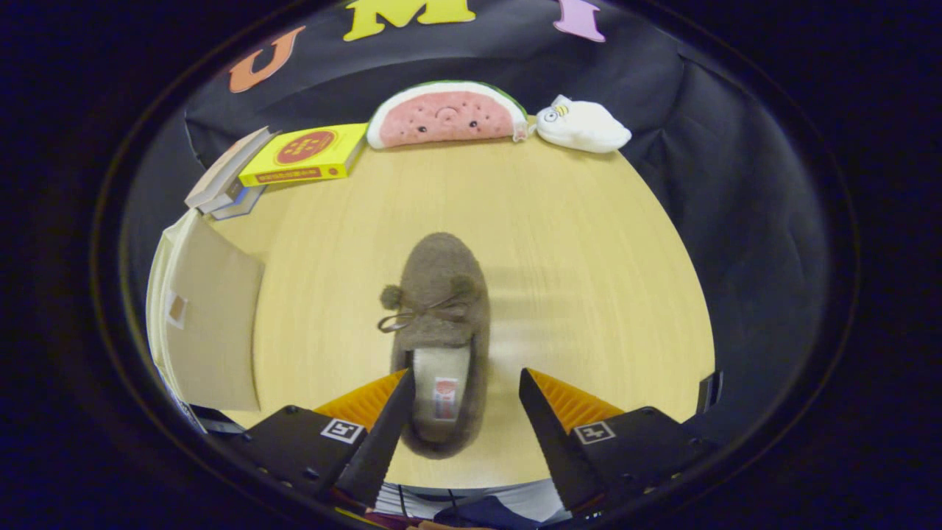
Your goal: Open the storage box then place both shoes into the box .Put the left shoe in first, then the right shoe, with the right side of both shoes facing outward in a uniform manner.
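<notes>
Gripper spread wide, holding nothing; heel of brown fuzzy shoe lay between fingers, toe pointing beyond them. Storage box stood left of shoe, on wooden table. Books, watermelon plush, white plush sat far beyond shoe. Risk: soft heel wall collapsing under pinch, shoe slipping or twisting, wrong side facing outward.

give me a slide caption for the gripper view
Open claw straddles the heel of a brown slipper on the table.
</notes>
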A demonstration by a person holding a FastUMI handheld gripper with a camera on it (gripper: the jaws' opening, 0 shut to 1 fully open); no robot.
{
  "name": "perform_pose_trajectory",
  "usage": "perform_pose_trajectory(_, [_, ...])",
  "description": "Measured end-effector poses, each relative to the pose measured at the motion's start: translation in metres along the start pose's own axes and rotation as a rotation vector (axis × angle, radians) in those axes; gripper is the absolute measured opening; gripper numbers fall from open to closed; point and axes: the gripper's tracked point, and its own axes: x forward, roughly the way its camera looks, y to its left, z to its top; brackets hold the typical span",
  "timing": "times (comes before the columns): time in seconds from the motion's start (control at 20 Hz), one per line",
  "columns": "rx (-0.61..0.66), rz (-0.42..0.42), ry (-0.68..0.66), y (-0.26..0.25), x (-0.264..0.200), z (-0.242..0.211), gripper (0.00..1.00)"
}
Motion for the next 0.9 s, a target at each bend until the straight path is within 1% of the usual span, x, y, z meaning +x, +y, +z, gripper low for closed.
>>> perform_pose_trajectory(0.05, [-0.002,-0.015,0.005,-0.008,0.008,0.0,0.82])
perform_pose_trajectory(0.1, [-0.005,-0.025,0.008,-0.014,0.015,0.001,0.8])
perform_pose_trajectory(0.2, [0.018,0.027,0.021,-0.009,0.023,0.001,0.76])
perform_pose_trajectory(0.25, [0.024,0.047,0.029,-0.007,0.026,0.0,0.68])
perform_pose_trajectory(0.3, [0.023,0.065,0.03,-0.004,0.03,0.002,0.63])
perform_pose_trajectory(0.45, [0.016,0.1,0.049,0.005,0.036,0.001,0.27])
perform_pose_trajectory(0.65, [0.014,0.118,0.049,0.01,0.037,0.003,0.02])
perform_pose_trajectory(0.75, [0.041,0.135,0.049,0.009,0.034,0.001,0.02])
perform_pose_trajectory(0.9, [0.098,0.197,0.057,0.014,0.022,-0.002,0.02])
